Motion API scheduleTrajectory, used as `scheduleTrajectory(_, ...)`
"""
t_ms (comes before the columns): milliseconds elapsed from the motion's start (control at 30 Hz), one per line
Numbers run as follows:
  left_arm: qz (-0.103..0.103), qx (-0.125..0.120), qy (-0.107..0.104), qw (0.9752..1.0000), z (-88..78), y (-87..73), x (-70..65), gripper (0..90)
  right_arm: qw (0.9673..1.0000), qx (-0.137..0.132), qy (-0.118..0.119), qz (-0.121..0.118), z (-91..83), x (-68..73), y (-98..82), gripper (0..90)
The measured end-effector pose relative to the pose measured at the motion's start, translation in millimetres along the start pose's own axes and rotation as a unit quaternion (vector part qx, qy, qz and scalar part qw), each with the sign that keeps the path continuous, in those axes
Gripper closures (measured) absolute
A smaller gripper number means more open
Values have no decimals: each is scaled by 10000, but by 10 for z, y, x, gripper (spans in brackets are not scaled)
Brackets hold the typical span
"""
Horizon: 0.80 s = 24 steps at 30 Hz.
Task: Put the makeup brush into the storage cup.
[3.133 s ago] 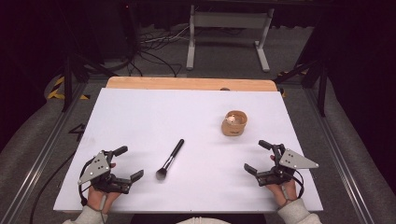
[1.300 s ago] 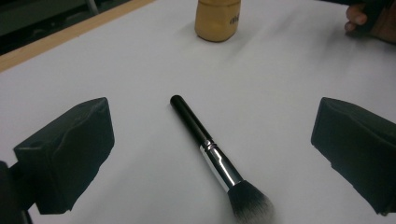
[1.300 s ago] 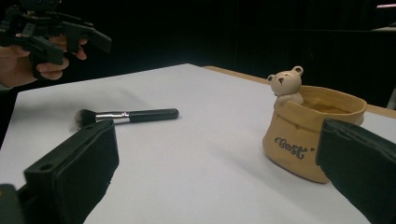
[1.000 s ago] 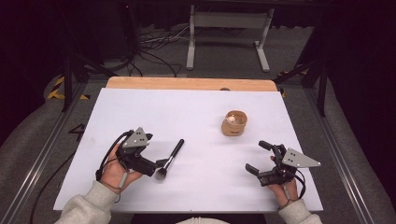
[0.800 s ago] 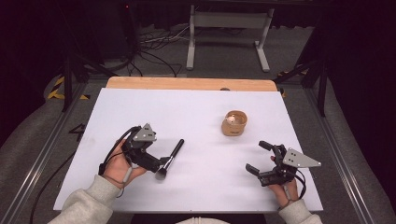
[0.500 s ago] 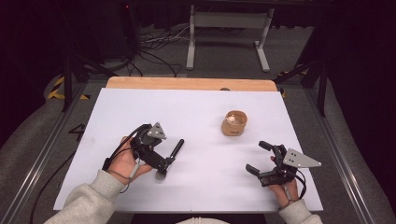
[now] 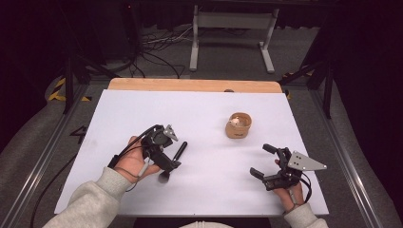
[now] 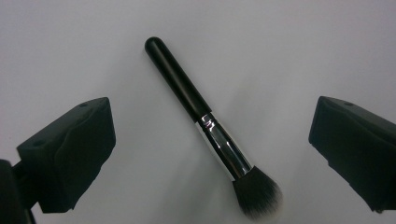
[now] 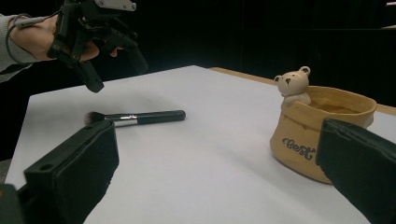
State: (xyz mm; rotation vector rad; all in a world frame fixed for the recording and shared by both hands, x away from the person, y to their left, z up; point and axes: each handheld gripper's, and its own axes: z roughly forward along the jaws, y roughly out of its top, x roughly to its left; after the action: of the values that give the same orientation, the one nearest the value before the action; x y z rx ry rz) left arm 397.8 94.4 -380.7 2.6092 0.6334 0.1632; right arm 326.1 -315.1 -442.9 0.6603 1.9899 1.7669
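Nearest the person, the right gripper (image 7: 267, 160) rests low on the white worktop (image 7: 199, 114), jaws spread wide with nothing between them; its grey three-cornered plate lies flat on top. In the right gripper view its two blocky, matt black jaws frame the scene beyond. Left of it, and a little farther in, the left gripper (image 7: 172, 160) hangs directly above the one makeup brush (image 8: 212, 128), its jaws also parted and holding nothing, one on each side of the brush without touching it. The brush lies flat on the worktop: a slim, glossy black handle with a rounded end, a shiny silver ferrule, and a soft, dark, domed tuft of bristles paler at the tips. Farther than the brush and off to its right stands one small tan cup (image 7: 238, 125), shaped like a crumpled sack, smooth and glazed, with dark lettering on its side and a little bear figure peeking over its rim
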Motion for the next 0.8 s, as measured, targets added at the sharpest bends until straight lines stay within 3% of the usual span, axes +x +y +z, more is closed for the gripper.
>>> scheduleTrajectory(367, -93, 635, -137, 9978, 87, 103, 80, 16, 10000, 6, 52, 12, 4, 2, -4, 0)
scheduleTrajectory(800, -173, 1076, -189, 9939, 210, 171, 120, 54, 10000, -4, 50, 48, -1, 0, -7, 0)
